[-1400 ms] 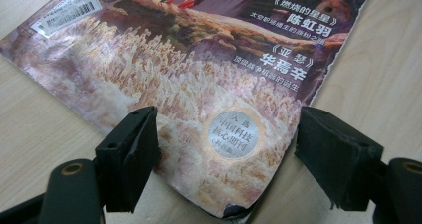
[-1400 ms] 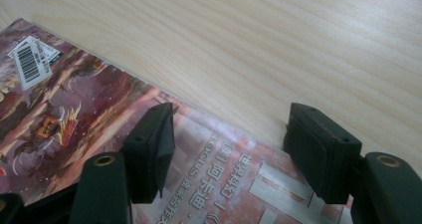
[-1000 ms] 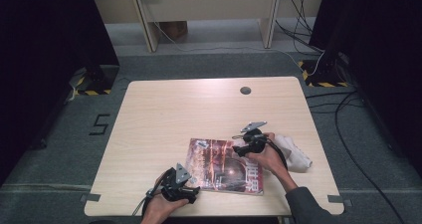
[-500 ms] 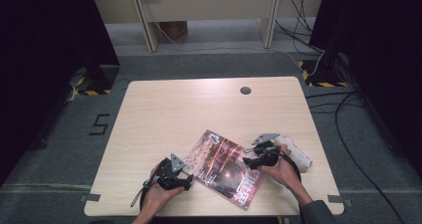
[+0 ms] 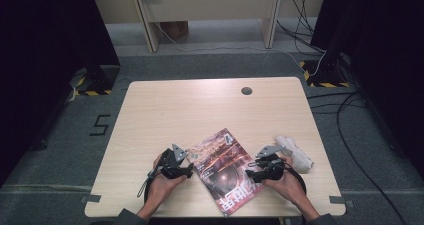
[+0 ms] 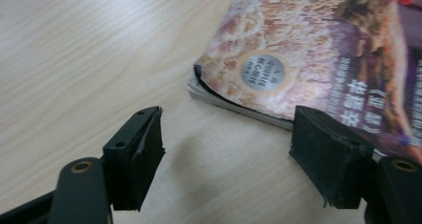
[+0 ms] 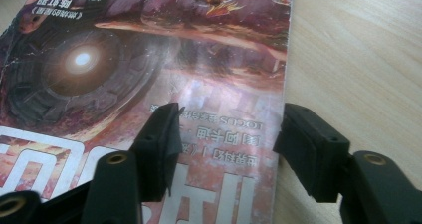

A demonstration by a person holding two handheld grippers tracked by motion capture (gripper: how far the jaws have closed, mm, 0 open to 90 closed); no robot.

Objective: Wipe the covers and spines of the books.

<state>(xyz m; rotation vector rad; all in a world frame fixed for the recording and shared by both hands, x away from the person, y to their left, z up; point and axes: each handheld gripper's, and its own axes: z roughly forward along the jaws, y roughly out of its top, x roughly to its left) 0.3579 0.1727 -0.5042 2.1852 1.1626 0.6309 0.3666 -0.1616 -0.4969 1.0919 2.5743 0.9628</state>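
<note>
Bench [image 5: 165, 105] carries magazine [image 5: 225, 167] at 6 o'clock. Left gripper [image 5: 186, 166] and right gripper [image 5: 251, 171] flank it, jaws spread, closing, pinching nothing.

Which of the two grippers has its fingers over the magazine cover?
The right gripper. One of its fingers sits over the magazine cover by the edge. The left gripper has bare table between its fingers, short of the magazine's corner.

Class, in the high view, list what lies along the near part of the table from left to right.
left gripper → magazine → right gripper → white cloth roll
</note>
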